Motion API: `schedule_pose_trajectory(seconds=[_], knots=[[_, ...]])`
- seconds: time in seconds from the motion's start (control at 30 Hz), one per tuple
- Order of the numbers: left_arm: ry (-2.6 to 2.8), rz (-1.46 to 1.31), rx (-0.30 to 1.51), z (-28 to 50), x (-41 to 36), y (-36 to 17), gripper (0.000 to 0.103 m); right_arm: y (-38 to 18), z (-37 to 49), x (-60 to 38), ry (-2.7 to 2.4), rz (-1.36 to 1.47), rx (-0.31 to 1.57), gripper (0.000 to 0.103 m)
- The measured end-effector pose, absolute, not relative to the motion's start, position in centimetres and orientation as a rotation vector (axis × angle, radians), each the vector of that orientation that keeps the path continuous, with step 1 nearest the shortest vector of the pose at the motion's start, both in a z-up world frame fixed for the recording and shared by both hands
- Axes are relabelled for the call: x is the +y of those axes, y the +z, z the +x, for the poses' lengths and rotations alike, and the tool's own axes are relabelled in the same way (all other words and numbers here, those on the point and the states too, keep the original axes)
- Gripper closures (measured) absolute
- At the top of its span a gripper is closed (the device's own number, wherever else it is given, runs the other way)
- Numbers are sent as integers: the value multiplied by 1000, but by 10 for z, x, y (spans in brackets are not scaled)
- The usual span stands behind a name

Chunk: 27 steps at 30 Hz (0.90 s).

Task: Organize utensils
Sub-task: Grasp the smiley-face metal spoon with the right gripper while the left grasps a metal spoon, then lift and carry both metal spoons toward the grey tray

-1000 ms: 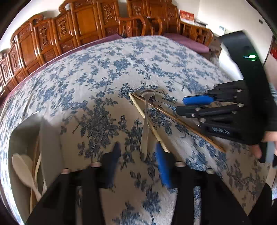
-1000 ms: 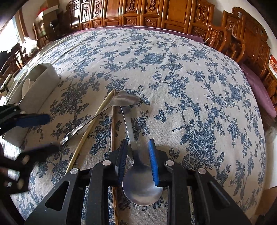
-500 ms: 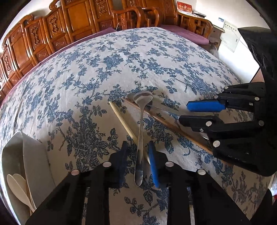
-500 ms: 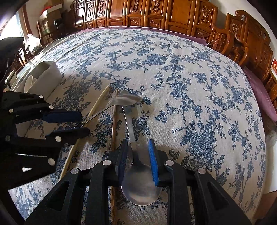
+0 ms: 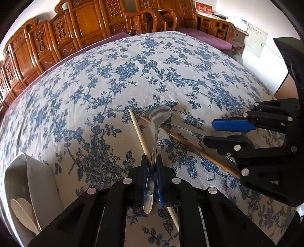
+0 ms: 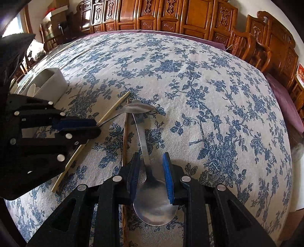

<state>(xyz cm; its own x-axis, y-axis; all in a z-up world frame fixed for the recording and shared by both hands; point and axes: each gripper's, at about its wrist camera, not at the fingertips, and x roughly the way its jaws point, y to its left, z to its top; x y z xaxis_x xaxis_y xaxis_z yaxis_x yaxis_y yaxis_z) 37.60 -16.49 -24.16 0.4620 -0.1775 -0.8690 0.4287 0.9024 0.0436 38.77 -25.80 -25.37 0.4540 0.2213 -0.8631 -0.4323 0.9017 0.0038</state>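
Left gripper (image 5: 151, 167): jaws just closed in, now pinching the handle of a small spoon (image 5: 157, 121), bowl resting far end on the cloth (image 5: 133, 72). Right gripper (image 6: 150, 169): partly spread, pads at either side of a big spoon (image 6: 154, 201) where neck meets bowl, firm clamping not clear; handle reaching forward under the small spoon's bowl. Pale chopstick (image 5: 139, 134) lying under the small spoon's handle, just beside the left gripper. Dark chopstick (image 6: 125, 133) flat on the cloth left of the big spoon, its far tip near both spoons' crossing. White box (image 6: 51, 83) with pale spoons (image 5: 23, 214) inside, well to the left on the desk. Carved wooden chairs (image 6: 190, 17) ringing the far edge.
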Motion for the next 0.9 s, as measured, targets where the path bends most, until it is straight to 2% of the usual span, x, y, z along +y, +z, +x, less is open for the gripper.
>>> schedule_pose_trajectory(seconds=[0.5, 0.57, 0.6, 0.63, 0.9], knots=[[-380, 217, 933, 369, -151, -208, 102, -254, 386, -258, 402, -227, 1013, 76], [-383, 223, 934, 366, -151, -206, 102, -253, 386, -257, 409, -227, 1013, 82], [-382, 226, 931, 365, -150, -206, 102, -253, 385, -256, 413, -233, 1013, 91], [-383, 220, 929, 364, -149, -204, 102, -253, 384, -255, 413, -245, 1012, 94], [-374, 211, 893, 345, -135, -183, 102, -252, 376, -256, 385, -259, 1015, 96]])
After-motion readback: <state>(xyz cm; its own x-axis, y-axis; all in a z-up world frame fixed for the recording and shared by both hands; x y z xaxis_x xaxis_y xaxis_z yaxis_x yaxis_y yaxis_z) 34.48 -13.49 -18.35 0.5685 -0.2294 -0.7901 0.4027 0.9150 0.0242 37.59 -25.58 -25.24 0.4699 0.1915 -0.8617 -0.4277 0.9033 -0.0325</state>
